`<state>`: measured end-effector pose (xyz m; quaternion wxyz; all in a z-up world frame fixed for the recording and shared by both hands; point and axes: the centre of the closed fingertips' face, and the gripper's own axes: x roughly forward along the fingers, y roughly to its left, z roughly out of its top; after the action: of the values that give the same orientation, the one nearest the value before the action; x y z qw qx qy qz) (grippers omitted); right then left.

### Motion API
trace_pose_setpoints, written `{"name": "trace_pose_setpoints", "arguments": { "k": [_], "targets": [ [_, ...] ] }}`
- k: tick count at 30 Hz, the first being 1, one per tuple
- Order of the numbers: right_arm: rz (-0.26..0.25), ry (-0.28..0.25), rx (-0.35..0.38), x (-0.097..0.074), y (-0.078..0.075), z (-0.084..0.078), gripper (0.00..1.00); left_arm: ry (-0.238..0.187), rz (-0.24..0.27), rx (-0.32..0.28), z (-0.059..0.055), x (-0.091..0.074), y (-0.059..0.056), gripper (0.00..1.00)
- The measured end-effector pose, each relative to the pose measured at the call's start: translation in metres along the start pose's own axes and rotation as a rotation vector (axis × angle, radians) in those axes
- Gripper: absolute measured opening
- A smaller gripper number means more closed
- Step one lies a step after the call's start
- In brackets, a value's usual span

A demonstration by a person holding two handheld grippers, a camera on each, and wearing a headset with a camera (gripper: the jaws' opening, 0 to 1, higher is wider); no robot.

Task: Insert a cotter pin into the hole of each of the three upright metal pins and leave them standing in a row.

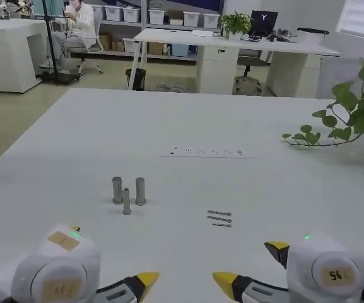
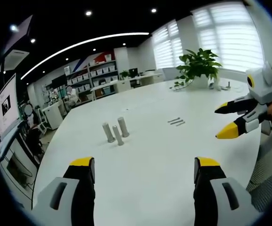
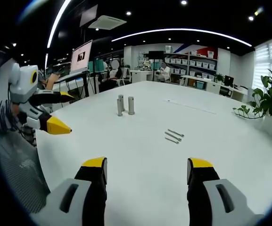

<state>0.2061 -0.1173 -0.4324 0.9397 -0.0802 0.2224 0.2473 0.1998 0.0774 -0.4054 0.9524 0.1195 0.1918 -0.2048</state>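
The left claw (image 2: 144,163) and right claw (image 3: 147,164) are held apart and empty by the table's (image 1: 264,164) near edge. The cotter pins (image 1: 219,218) lie toward the right edge from the upright metal pins (image 1: 127,194), which are clustered mid-table. One should be pinched squarely at its end.

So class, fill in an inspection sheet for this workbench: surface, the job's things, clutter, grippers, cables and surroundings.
Surface: white table, flat and bare where the work is.
Job's things: three metal pins stand upright in a tight cluster, not a row. Three cotter pins lie side by side, apart from the pins, none inserted.
Clutter: a flat white strip with dark marks farther back. A plant trails over the far right edge.
Grippers: left gripper open and empty. Right gripper open and empty.
Cables: nothing seen.
Surroundings: desks, shelves of bins, a seated person.
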Motion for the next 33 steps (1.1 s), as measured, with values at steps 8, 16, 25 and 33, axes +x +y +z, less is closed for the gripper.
{"name": "trace_pose_setpoints", "arguments": {
  "k": [8,16,25,33],
  "targets": [
    [-0.002,0.001,0.002,0.000,-0.001,0.000,0.66,-0.002,-0.003,0.003,0.001,0.000,-0.001,0.84],
    [-0.007,-0.026,-0.010,-0.004,-0.003,0.006,0.63,-0.014,-0.015,0.000,0.004,0.000,-0.003,0.81],
    [0.001,-0.053,0.021,-0.012,-0.002,0.012,0.59,-0.003,-0.048,-0.035,0.002,0.005,-0.004,0.67],
    [0.033,-0.049,0.038,-0.013,0.003,0.016,0.59,0.027,-0.053,-0.048,-0.005,0.017,0.003,0.62]
  ]
}}
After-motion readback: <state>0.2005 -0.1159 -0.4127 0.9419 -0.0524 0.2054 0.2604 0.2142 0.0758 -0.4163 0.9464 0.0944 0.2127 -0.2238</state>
